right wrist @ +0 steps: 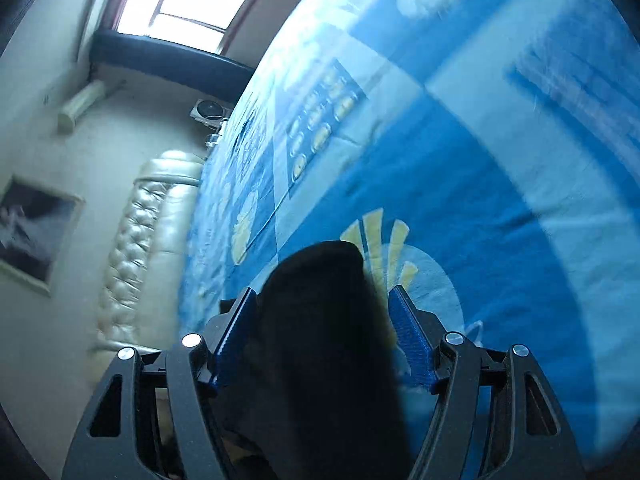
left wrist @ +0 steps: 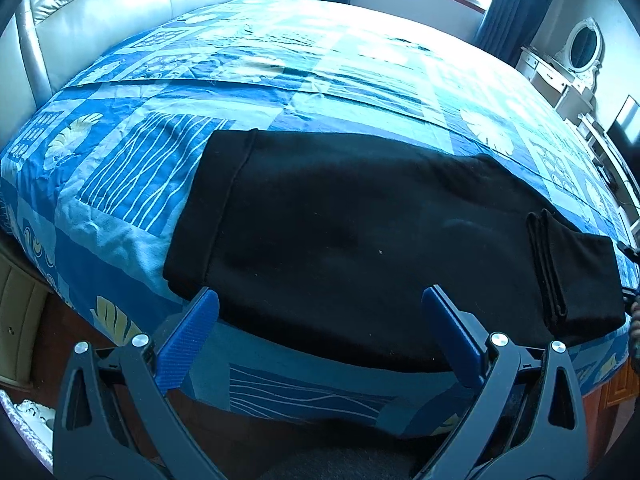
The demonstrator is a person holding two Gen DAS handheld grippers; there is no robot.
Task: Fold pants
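Note:
Black pants [left wrist: 360,232] lie flat across the near edge of the bed, waistband at the left, with the leg ends folded back on top at the right [left wrist: 572,272]. My left gripper [left wrist: 320,300] is open, its blue pads just above the pants' near edge, holding nothing. In the right wrist view a bundle of the black pants [right wrist: 320,320] sits between the blue pads of my right gripper [right wrist: 322,300]. The jaws stand wide apart and do not pinch the cloth. This view is tilted and blurred.
The bed wears a blue patterned sheet [left wrist: 280,80]. A padded cream headboard [left wrist: 120,4] runs along the far left. A white dresser with an oval mirror [left wrist: 576,60] stands at the right. The wooden floor [left wrist: 100,328] shows below the bed edge.

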